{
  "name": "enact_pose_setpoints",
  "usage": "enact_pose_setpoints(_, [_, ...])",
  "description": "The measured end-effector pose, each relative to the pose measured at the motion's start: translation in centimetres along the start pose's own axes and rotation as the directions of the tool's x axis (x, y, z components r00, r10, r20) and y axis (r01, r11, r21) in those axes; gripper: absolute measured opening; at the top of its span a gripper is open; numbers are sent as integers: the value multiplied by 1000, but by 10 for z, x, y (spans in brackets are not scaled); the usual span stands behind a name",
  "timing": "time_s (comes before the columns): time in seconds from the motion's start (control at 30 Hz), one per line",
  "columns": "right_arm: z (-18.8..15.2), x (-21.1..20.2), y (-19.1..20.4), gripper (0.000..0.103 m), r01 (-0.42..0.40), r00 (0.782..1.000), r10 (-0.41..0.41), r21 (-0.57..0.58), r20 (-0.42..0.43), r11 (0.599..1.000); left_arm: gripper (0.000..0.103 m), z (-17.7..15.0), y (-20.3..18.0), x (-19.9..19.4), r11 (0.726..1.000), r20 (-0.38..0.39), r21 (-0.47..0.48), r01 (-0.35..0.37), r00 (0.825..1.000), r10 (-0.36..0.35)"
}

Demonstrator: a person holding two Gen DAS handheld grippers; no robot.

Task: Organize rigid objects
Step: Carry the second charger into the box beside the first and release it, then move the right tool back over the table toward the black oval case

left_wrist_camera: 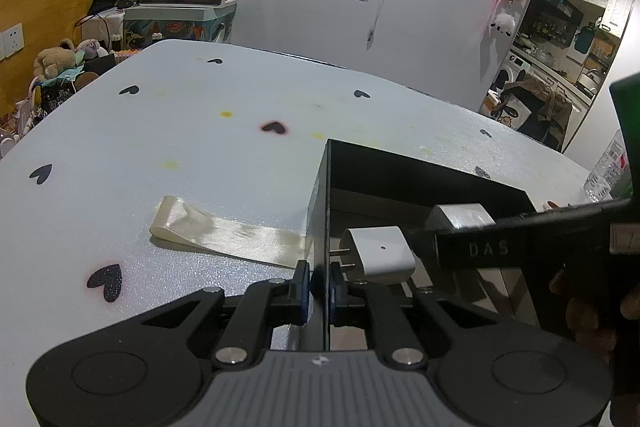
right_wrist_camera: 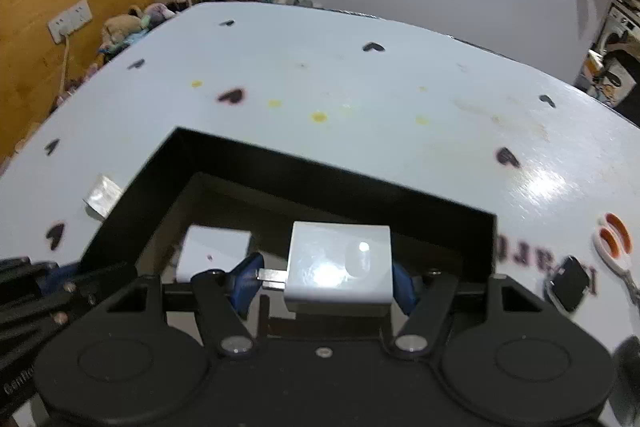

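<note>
A black open box (left_wrist_camera: 400, 167) sits on the white table, also in the right wrist view (right_wrist_camera: 280, 167). My left gripper (left_wrist_camera: 320, 281) is shut on the box's left wall. A white plug charger (left_wrist_camera: 380, 255) lies inside the box, also in the right wrist view (right_wrist_camera: 216, 251). My right gripper (right_wrist_camera: 326, 281) is shut on a white cube charger (right_wrist_camera: 340, 261) and holds it over the box; the charger shows in the left wrist view (left_wrist_camera: 460, 217) too.
A cream ribbon strip (left_wrist_camera: 224, 231) lies on the table left of the box. Orange-handled scissors (right_wrist_camera: 614, 243) and a small black object (right_wrist_camera: 570, 283) lie right of the box. A plastic bottle (left_wrist_camera: 606, 167) stands at the far right edge.
</note>
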State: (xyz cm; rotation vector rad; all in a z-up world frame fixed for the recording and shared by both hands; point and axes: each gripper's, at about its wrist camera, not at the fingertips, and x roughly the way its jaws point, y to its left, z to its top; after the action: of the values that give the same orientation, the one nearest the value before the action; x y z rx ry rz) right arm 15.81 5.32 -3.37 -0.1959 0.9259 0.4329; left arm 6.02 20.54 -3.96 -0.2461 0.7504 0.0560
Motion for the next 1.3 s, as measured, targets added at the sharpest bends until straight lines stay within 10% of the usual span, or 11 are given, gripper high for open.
enact_pose_setpoints(0.33, [2,11,10,67,110,994,-110,13,-6,994,9,-2,-2,0,1000,-2,10,-4,1000,4])
enact_pose_setpoints(0.7, [3,13,10,68,-5,998,9,77,-56,997,9,-1,-4,1,1000,-5,10,-15,1000,15])
enact_pose_setpoints(1.3, [-10,-63,-22,85,-74,993,71,38,95,996,9,-2,-3,0,1000,-8,-5,-21,1000,21])
